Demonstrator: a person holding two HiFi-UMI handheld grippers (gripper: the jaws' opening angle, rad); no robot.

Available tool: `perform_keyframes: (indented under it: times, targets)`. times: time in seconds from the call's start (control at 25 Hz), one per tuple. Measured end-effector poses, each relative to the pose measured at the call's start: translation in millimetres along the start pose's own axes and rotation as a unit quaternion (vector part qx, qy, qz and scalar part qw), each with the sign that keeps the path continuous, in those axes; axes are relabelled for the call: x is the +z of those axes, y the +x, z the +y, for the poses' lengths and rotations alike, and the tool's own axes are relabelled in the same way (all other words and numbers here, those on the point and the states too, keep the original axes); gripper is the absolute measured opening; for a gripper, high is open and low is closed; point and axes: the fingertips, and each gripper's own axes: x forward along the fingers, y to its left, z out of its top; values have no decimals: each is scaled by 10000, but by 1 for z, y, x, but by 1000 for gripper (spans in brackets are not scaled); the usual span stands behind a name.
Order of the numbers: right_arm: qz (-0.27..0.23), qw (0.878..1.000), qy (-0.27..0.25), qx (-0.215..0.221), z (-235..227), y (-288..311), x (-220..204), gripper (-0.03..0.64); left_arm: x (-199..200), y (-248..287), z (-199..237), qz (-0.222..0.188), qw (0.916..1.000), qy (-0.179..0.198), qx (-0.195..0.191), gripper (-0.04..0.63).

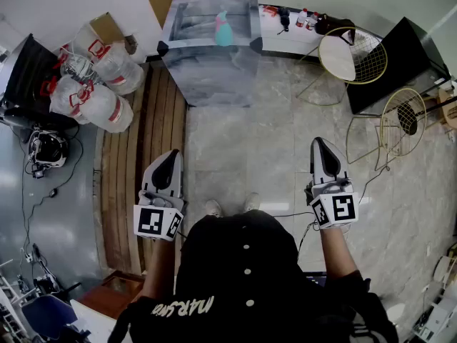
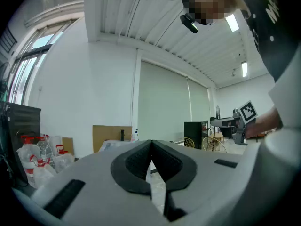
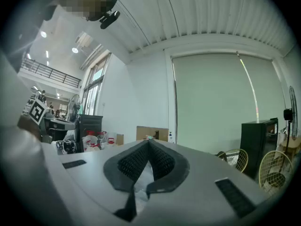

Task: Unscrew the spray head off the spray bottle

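The spray bottle (image 1: 223,28), teal with a pink head, stands upright on a shiny grey table (image 1: 178,56) far ahead of me. My left gripper (image 1: 171,154) and right gripper (image 1: 318,142) are held low near my body, well short of the table, both pointing forward. The left gripper (image 2: 151,143) is shut with nothing between its black pads. My right gripper (image 3: 148,142) is shut too, and empty. In both gripper views the jaws point slightly upward at the room's walls and ceiling; the bottle is too small to make out there.
Clear bags of bottles (image 1: 93,84) lie at the left by a wooden floor strip (image 1: 143,156). Round wire chairs (image 1: 353,56) (image 1: 401,120) and a black cabinet (image 1: 403,48) stand at the right. A headset and cables (image 1: 46,148) lie on the floor at the left.
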Motion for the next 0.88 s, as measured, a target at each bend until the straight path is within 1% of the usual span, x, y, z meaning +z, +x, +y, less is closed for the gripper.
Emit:
perform_keyframes:
  times: [0.32,0.48,0.6,0.68,0.8,0.88]
  targets:
    - [2,10000,27,81,-9,5,-1,12,2,7,-11,-22,10000,-12,-60,25]
    - [-134,9994,304,100,-24,4,-3,12,0,13,-22,46,10000,-43,5,25]
    - [-220,9985,461,185,-39,3,-5,12,2,18,-31,1,9999,-114,104,25]
    - [-238,9982,486,252,-48,4,-6,12,1,21,-33,8,9995,-183,255,25]
    - [-188,9988,383,255,-61,6,-8,12,-3,26,-35,48,9988,-246,421,25]
    - [-73,9993,294,199,-68,10,-13,12,-8,30,-35,54,9986,-305,437,25]
